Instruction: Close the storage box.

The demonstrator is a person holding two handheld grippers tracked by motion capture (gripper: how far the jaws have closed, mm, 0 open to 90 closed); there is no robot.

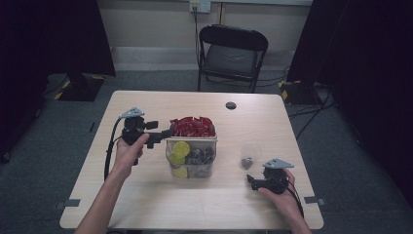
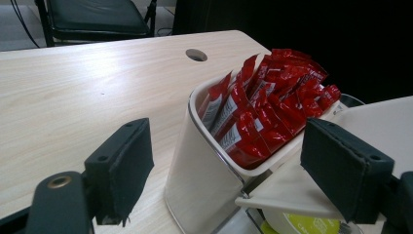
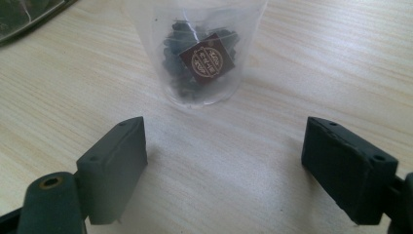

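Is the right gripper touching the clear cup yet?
Apart. In the right gripper view, bare table lies between the open right gripper and the cup ahead of it.

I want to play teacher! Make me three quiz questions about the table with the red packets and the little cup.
1. True or false: the right gripper has its jaws open.
2. What lies in the clear cup? A) a tea bag B) a spoon C) coins
3. Which gripper is at the white holder of red packets?

Key: 1 true. 2 A, a dark tea bag with a brown tag. 3 The left gripper, jaws open around the holder's end.
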